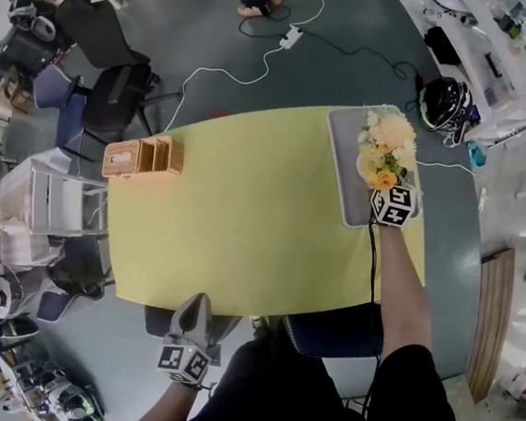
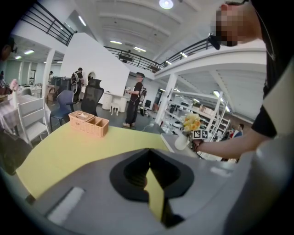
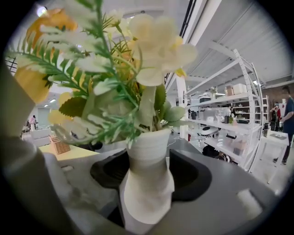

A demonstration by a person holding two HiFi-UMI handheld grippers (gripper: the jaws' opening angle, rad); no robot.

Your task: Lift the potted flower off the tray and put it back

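— Where is the potted flower (image 1: 386, 152) at this moment?
— It is on the grey tray (image 1: 341, 166), at the right end of the yellow counter (image 1: 243, 222). In the left gripper view its white pot seems to stand on the tray.
— And the right claw?
— The right claw (image 3: 148, 160) has the neck of the pot between its jaws. The jaws are spread, one on each side and very close to the pot, but they do not pinch it. Flowers and green leaves fill the top of the right gripper view.
— What about the left claw?
— The left claw (image 1: 201, 299) is just off the near edge of the counter, well apart from the tray. Its jaws are pressed together, with only a thin slit between them, and they carry nothing.
— Anything else on the counter?
— A wicker basket (image 1: 143, 158) with compartments, at the far left corner.
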